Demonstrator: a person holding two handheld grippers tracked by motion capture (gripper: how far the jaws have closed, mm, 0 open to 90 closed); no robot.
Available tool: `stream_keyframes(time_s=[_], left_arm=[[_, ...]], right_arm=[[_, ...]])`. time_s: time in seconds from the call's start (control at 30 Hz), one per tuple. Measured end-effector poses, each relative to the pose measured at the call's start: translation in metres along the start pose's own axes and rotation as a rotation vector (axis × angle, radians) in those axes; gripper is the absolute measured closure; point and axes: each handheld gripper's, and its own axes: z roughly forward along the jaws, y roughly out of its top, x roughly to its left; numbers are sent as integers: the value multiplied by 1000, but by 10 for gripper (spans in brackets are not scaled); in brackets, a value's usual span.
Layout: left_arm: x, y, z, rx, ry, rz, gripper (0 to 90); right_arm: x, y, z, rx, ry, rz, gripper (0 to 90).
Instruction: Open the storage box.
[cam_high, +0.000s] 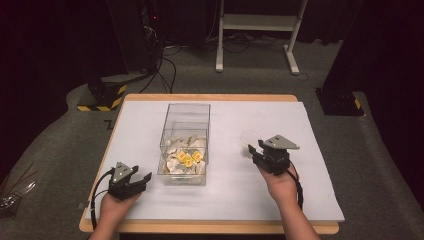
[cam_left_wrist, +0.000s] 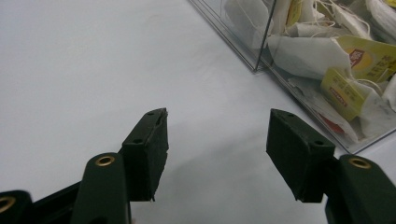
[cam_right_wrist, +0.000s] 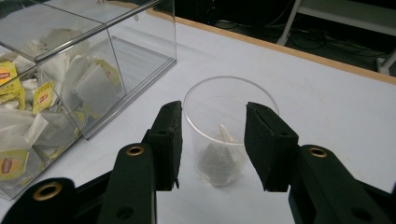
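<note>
My right tool (cam_right_wrist: 212, 144) straddles the thin, light plastic cup (cam_right_wrist: 229, 130) unclamped; grip its sidewall gently, while my left tool (cam_left_wrist: 217, 154) stands open.

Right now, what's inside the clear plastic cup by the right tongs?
The clear cup holds one white tea bag at its bottom. The right tongs partly cover the cup's sides, so anything behind them is hidden.

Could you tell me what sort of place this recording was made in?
Probably a lab or recording studio, not a home: black curtains surround the table, cables trail over grey carpet, and hazard-striped bases sit on the floor.
</note>
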Motion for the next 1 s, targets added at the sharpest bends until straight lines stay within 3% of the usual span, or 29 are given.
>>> stream_keyframes(time_s=[0.4, 0.73, 1.0], left_arm=[[0, 0, 0, -1, 1, 1, 387], [0, 0, -1, -10, -12, 5, 382], [0, 0, -1, -6, -12, 2, 392]], right_arm=[[0, -22, -5, 31, -5, 2, 530], [-2, -47, -6, 74, -14, 33, 533], [-5, -65, -9, 76, -30, 52, 536]])
